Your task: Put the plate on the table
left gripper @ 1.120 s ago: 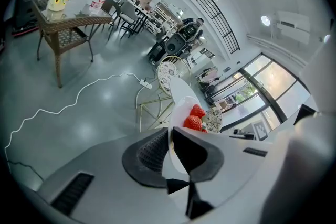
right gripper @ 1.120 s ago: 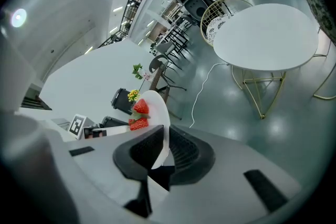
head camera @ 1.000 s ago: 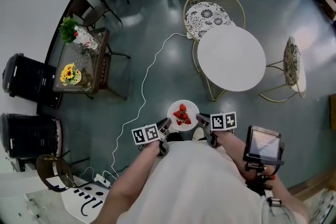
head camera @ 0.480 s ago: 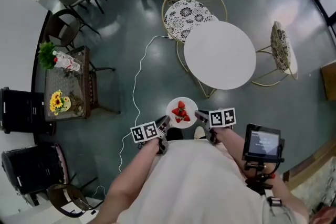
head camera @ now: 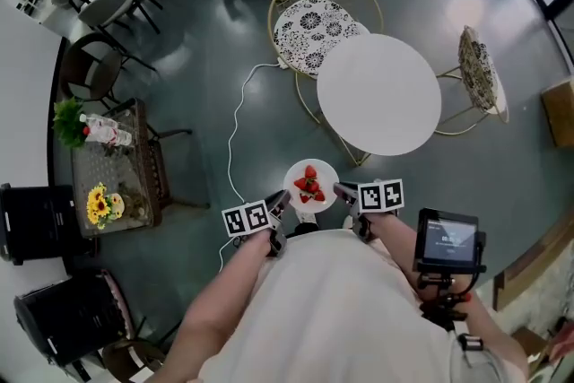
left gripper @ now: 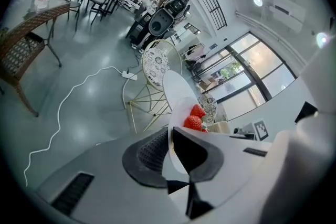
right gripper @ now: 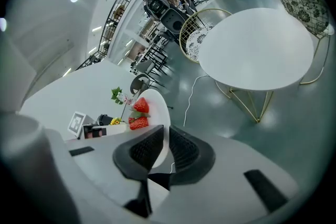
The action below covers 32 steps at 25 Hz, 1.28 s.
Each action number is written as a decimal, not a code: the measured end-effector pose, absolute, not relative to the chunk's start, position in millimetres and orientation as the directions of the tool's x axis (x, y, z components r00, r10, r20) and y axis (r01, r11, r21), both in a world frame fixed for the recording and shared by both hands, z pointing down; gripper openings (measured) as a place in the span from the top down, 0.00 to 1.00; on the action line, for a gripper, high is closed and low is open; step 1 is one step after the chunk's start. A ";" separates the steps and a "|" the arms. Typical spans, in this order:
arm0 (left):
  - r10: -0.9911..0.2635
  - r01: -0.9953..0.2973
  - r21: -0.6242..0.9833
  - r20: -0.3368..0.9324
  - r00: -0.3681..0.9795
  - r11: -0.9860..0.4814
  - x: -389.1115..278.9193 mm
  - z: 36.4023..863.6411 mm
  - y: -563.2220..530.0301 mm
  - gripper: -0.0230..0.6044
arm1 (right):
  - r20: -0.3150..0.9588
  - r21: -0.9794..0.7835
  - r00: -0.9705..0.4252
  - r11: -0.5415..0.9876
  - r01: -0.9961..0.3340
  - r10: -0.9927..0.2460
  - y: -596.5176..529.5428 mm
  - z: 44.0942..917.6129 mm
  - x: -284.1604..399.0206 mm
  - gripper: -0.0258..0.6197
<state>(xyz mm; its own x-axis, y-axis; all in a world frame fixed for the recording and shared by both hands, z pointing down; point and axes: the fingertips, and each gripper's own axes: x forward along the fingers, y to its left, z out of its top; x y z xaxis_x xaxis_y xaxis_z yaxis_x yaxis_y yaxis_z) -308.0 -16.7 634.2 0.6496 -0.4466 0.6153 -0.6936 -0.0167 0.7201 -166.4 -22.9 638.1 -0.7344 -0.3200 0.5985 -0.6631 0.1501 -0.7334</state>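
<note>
A small white plate [head camera: 311, 174] with several strawberries [head camera: 309, 185] hangs in the air in front of the person, over the grey floor. My left gripper [head camera: 277, 204] is shut on the plate's left rim and my right gripper [head camera: 343, 192] is shut on its right rim. In the left gripper view the plate [left gripper: 182, 113] stands edge-on between the jaws, and the strawberries [left gripper: 194, 119] show beyond them. The right gripper view shows the plate [right gripper: 157, 107] pinched the same way. The round white table [head camera: 378, 93] stands ahead and to the right, its top bare.
A gold wire chair [head camera: 321, 21] with a patterned cushion stands behind the table, and a second chair [head camera: 480, 80] at its right. A white cable [head camera: 235, 134] trails over the floor. A brown side table [head camera: 112, 166] with flowers stands left. A tablet on a mount [head camera: 447, 241] hangs by the right arm.
The person has walked forward with the plate held between both grippers. The round table now lies closer, and the side table has slid back to the left.
</note>
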 end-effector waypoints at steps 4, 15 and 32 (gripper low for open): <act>-0.430 -0.677 0.735 0.598 0.677 -0.043 -314.2 632.6 -29.8 0.90 | 0.610 -0.718 -0.710 0.131 -0.683 -0.352 -33.1 635.3 -172.6 0.91; -0.369 -0.646 0.747 0.561 0.741 -0.160 -319.4 627.3 -73.7 0.91 | 0.606 -0.699 -0.646 0.078 -0.711 -0.465 -59.5 626.3 -178.4 0.91; -0.282 -0.641 0.732 0.580 0.764 -0.231 -284.9 636.8 -127.7 0.91 | 0.588 -0.717 -0.588 -0.022 -0.697 -0.555 -95.9 639.3 -146.5 0.91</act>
